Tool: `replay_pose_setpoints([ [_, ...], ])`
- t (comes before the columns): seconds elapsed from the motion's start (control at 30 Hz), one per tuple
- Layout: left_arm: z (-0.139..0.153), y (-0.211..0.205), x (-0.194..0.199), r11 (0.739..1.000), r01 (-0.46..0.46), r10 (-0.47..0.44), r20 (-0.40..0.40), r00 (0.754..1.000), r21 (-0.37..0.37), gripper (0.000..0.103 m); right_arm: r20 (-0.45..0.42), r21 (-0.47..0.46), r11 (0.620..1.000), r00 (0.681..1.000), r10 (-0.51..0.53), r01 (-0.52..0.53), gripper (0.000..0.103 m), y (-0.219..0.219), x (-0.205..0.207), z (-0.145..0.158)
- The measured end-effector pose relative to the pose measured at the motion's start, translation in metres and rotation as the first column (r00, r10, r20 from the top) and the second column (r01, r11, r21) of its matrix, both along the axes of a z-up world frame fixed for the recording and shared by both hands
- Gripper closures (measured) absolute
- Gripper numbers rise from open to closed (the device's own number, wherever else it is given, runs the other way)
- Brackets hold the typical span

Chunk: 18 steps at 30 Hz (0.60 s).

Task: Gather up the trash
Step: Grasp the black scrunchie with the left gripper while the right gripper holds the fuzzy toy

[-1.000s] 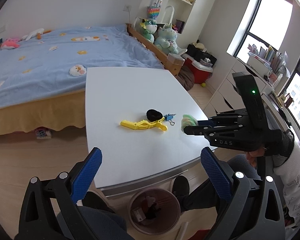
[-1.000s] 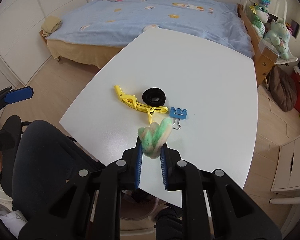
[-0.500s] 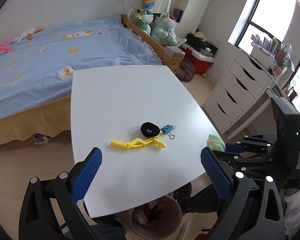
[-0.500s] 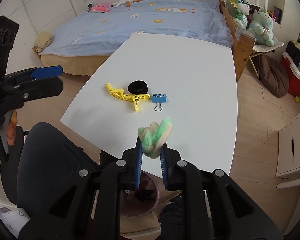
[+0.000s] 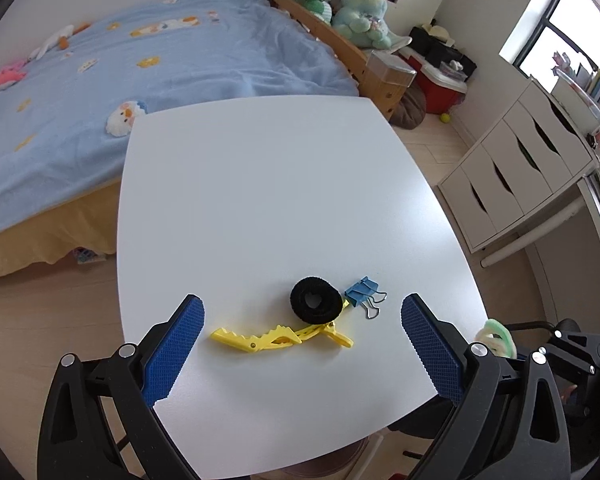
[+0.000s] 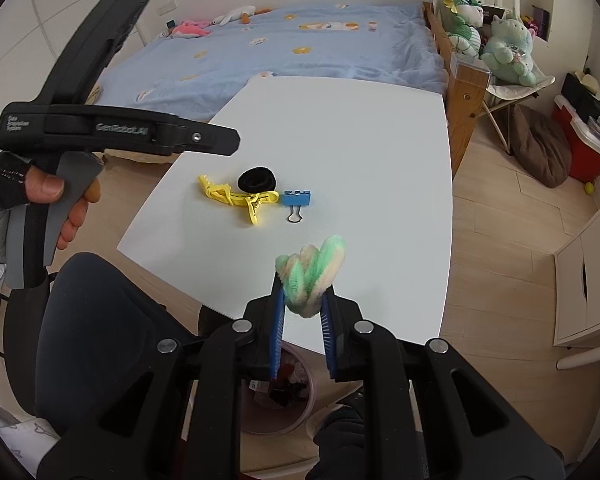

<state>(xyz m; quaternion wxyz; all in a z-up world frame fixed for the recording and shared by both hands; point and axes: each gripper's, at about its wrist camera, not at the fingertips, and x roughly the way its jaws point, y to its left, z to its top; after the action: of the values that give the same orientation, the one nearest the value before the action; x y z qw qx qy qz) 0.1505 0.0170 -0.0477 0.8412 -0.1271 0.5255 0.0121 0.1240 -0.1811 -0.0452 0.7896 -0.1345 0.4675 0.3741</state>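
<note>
Trash bin [image 6: 278, 394] sits directly below the right gripper [image 6: 302, 308], whose jaws pinch a fuzzy green scrunchie [image 6: 310, 278], while the left gripper [image 5: 302, 354] hangs wide open just short of a yellow clip [image 5: 280, 338].

Your left tool [image 5: 302, 334] is matte black with blue textured pads [image 5: 177, 344] and silver screws; its side reads "GenRobot.AI". Your right tool [image 6: 302, 322] matches it. Your left hand [image 6: 40, 200] wears a black fingerless glove, bare fingertips showing, white cuff below.
</note>
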Motion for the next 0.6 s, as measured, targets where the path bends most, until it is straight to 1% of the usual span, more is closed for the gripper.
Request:
replay_pose_setpoints([
  [0.17,-0.020,-0.002,0.020,0.999,-0.047,0.046,-0.087,0.995,-0.010,0.008,0.001,0.010,1.000,1.000,-0.010,0.010,0.087,-0.006,0.002,0.001],
  [0.33,-0.036,-0.006,0.028,0.997,-0.075,0.074,-0.133,0.988,-0.002,0.009,-0.003,0.017,1.000,1.000,-0.022,0.022,0.087,-0.013,0.004,0.000],
  [0.43,-0.040,-0.004,0.031,0.996,-0.093,0.094,-0.150,0.984,0.012,0.020,-0.007,0.021,0.999,1.000,-0.025,0.025,0.086,-0.013,0.003,-0.002],
  [0.5,-0.044,-0.004,0.031,0.995,-0.097,0.096,-0.161,0.982,0.006,0.024,-0.010,0.023,0.999,1.000,-0.026,0.027,0.086,-0.014,0.003,-0.003],
  [0.57,-0.046,-0.005,0.031,0.995,-0.097,0.096,-0.168,0.981,0.006,0.030,-0.012,0.027,0.999,1.000,-0.028,0.028,0.087,-0.015,0.004,-0.003],
  [0.6,-0.047,-0.005,0.031,0.995,-0.098,0.097,-0.171,0.980,0.005,0.031,-0.013,0.028,0.999,1.000,-0.028,0.029,0.087,-0.015,0.004,-0.003],
])
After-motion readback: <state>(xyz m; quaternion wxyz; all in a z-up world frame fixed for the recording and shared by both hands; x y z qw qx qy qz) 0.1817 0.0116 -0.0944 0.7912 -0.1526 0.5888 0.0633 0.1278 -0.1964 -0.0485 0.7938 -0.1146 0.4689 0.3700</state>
